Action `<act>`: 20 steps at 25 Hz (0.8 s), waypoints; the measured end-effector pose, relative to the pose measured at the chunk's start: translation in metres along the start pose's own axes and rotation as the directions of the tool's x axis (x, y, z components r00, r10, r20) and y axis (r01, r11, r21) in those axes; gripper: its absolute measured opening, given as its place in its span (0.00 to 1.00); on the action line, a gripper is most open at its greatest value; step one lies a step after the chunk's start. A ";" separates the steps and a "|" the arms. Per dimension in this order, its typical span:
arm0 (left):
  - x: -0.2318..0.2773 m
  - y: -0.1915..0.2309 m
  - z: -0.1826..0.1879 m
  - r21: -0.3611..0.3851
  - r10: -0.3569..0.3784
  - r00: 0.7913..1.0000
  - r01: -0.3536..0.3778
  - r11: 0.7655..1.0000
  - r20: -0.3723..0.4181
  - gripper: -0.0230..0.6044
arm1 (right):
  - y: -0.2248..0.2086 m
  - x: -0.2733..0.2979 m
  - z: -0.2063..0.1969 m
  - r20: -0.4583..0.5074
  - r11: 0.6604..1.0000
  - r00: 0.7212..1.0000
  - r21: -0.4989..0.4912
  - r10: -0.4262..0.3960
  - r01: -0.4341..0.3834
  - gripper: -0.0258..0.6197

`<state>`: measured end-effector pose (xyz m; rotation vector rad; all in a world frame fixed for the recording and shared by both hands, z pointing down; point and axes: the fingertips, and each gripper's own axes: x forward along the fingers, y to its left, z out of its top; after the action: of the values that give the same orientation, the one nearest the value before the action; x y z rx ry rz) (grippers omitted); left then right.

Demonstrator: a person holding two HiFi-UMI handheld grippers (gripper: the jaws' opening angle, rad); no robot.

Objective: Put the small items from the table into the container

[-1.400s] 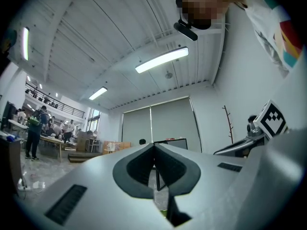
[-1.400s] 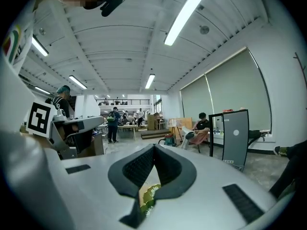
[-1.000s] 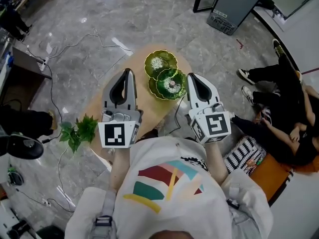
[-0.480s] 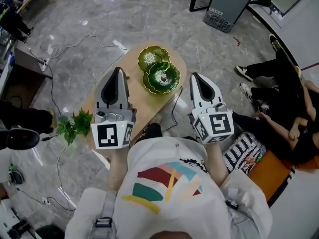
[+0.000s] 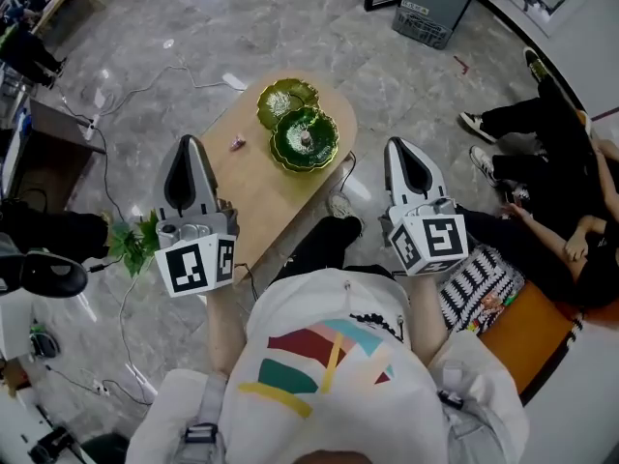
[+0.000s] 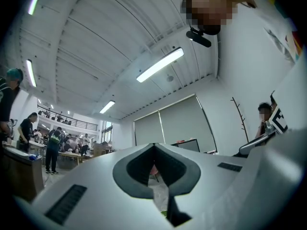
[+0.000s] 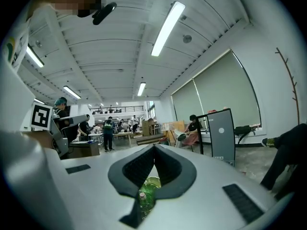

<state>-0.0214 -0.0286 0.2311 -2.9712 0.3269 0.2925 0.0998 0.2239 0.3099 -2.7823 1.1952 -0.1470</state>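
Low oval wooden table (image 5: pixel 261 201) sits ahead of the person, both grippers held off its sides over the floor. Two green leaf-shaped dishes stand at the far end and look touching or slightly overlapping. The nearer dark dish (image 5: pixel 327 129) already has one small item (image 5: pixel 306 136) in its middle. The farther yellow-green dish (image 5: pixel 276 100) is beside it, contents unclear. A potted plant (image 5: pixel 135 243) stands on the floor just by the left gripper.

Left gripper (image 5: pixel 190 141): jaw tips meet, nothing between them. It is off the table's left edge and points roughly level. Right gripper (image 5: pixel 399 143): jaw tips also closed together and empty, off the table's right edge. Its own view shows the dark dish (image 7: pixel 146 188) low through the gap.

The remaining task thing is one small pink item (image 5: pixel 236 143). It lies on bare tabletop left of the dishes, near the left edge and closest to the left gripper.

Judgement: mid-task, one item in and one left to pick.

Risks:
- Both claws are closed. Going in without opening first would shove the pink item instead of gripping it.
- The item is tiny and near the edge, so a nudge could send it to the floor.
- A weak pinch may drop it in transit.
- A low carry could clip a dish rim and shift both dishes.
- The dishes sit close together, so a release could land in the wrong one.
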 end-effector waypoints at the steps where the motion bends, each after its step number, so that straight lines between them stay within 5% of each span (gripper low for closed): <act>1: 0.005 -0.001 -0.003 0.001 0.004 1.000 -0.004 1.000 0.004 0.05 | -0.007 0.003 -0.004 -0.003 1.000 1.000 0.009 -0.005 0.005 0.06; 5: 0.038 0.001 -0.025 -0.013 0.039 0.999 -0.039 0.999 -0.011 0.05 | -0.031 0.033 -0.016 -0.054 1.000 0.998 0.025 0.014 -0.013 0.06; 13: 0.119 0.010 -0.065 -0.056 0.137 0.990 -0.139 0.989 -0.047 0.05 | -0.058 0.142 0.000 -0.127 0.969 0.970 -0.107 0.207 -0.221 0.06; 20: 0.164 0.022 -0.081 -0.039 0.222 0.973 -0.225 0.974 -0.070 0.05 | -0.069 0.215 0.005 -0.152 0.943 0.936 -0.059 0.317 -0.329 0.07</act>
<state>0.1451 -0.0956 0.2738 -2.9958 0.6746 0.2301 0.2972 0.1150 0.3247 -2.6302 1.7111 -0.2729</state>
